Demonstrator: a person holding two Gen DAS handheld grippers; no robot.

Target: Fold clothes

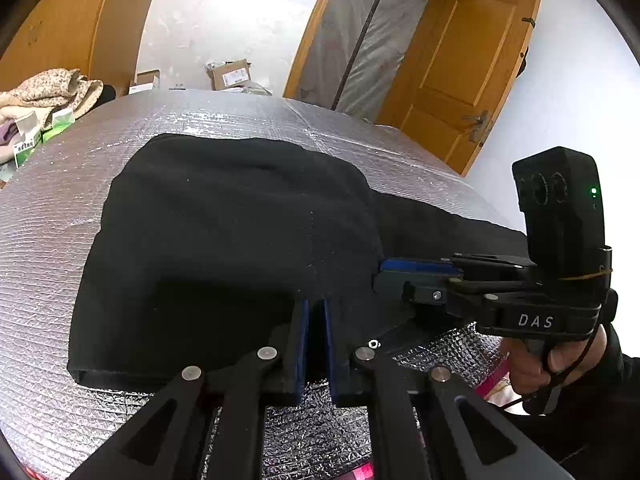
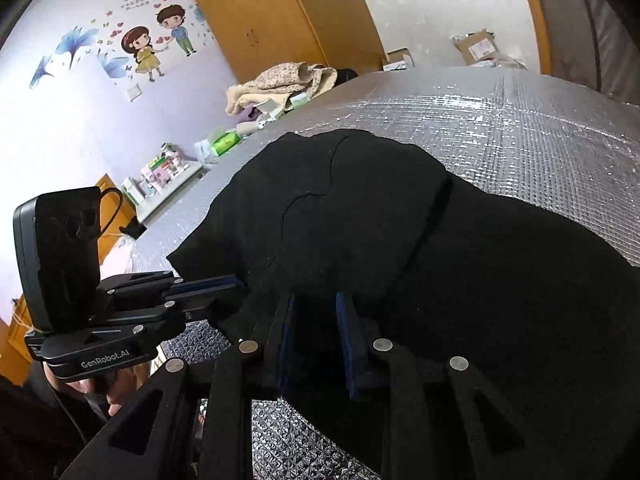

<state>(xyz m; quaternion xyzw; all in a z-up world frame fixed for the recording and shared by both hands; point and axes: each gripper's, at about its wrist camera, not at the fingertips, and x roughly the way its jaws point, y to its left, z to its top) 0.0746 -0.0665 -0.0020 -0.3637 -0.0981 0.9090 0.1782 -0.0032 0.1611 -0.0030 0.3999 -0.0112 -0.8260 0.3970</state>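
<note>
A black garment [image 1: 224, 232] [image 2: 380, 220] lies folded over on a silver quilted foil surface [image 1: 48, 260] [image 2: 540, 128]. My left gripper [image 1: 316, 308] is shut on the garment's near edge, with its blue pads almost together and cloth pinched between them. Just to its right, my right gripper [image 1: 380, 274] bites the same edge. In the right wrist view the right gripper [image 2: 315, 300] holds a thicker bunch of black cloth between its pads. The left gripper [image 2: 240, 284] shows at the left, at the garment's corner. Both point down at a slant.
A heap of light clothes [image 1: 52, 88] [image 2: 280, 80] and small boxes [image 2: 160, 172] lie beyond the surface's left side. Cardboard boxes [image 1: 230, 74] sit on the floor behind. A wooden door [image 1: 460, 80] stands open at the far right. A person's hand [image 1: 528, 368] grips the right handle.
</note>
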